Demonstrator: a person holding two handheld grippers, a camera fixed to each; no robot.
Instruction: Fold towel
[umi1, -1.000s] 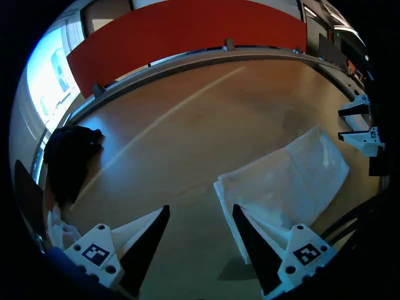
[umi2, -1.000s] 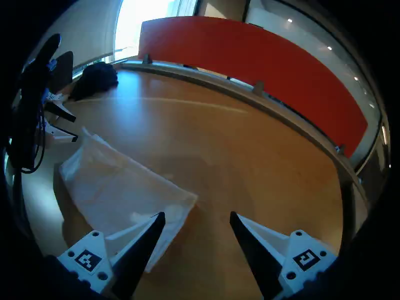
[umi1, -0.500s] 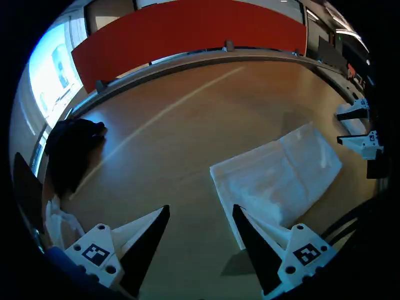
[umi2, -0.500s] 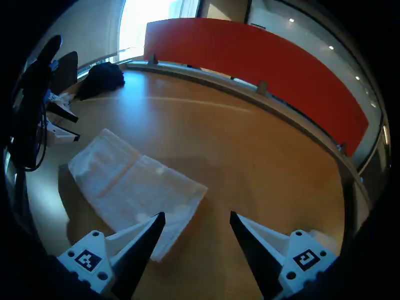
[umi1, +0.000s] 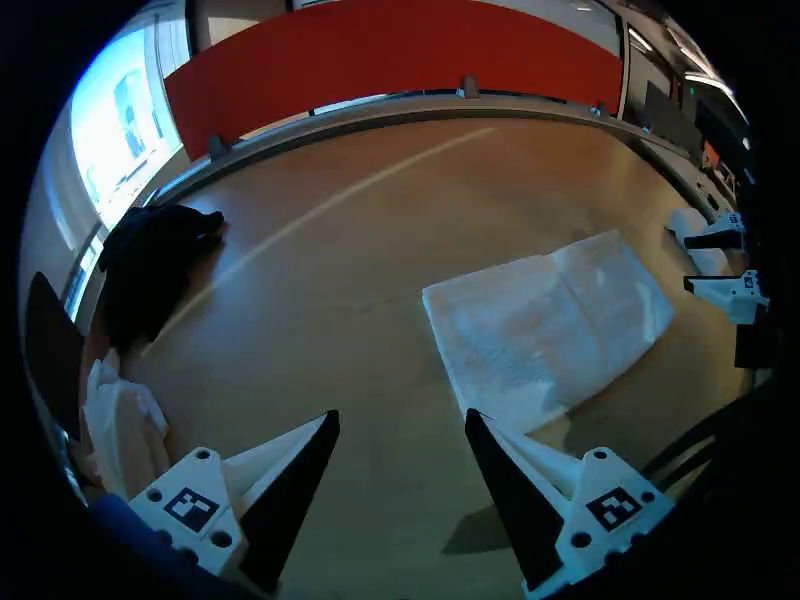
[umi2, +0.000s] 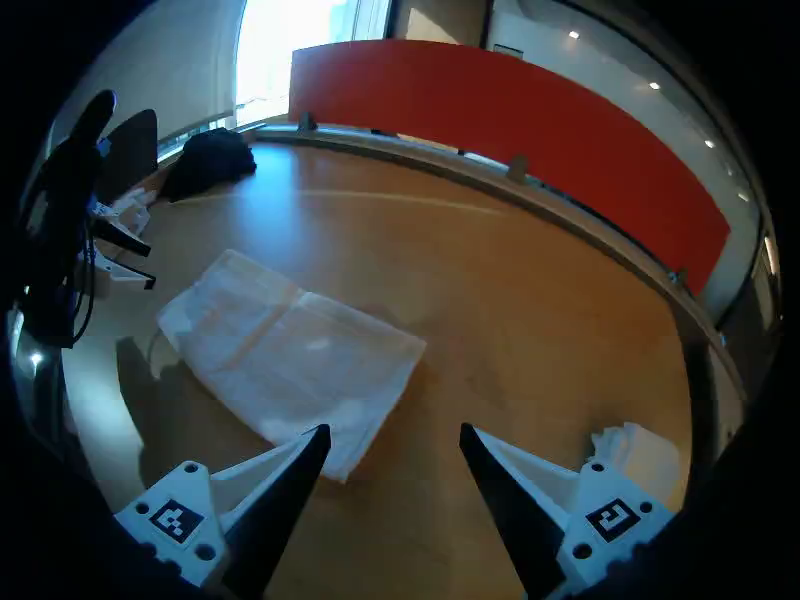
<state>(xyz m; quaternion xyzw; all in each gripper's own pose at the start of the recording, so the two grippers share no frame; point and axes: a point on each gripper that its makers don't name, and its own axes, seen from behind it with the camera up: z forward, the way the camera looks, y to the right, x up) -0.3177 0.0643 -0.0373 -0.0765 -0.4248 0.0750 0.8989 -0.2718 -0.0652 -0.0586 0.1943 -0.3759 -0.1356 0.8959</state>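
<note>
1. No legible text, nos., brands or signs were found in either view.
2. Left gripper view: the white plastic left gripper (umi1: 400, 415) bore black-and-white square coded tags (umi1: 191, 508) on both fingers; patterns only, no letters.
3. Right gripper view: the white plastic right gripper (umi2: 393, 428) bore similar tags, also w/o chars.
4. Left gripper view, right edge: the right gripper's tag, far off, was too small to read.

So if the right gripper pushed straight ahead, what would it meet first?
Probably bare tabletop: the right gripper points just beside the towel, past its near corner, though depth is unclear.
</note>
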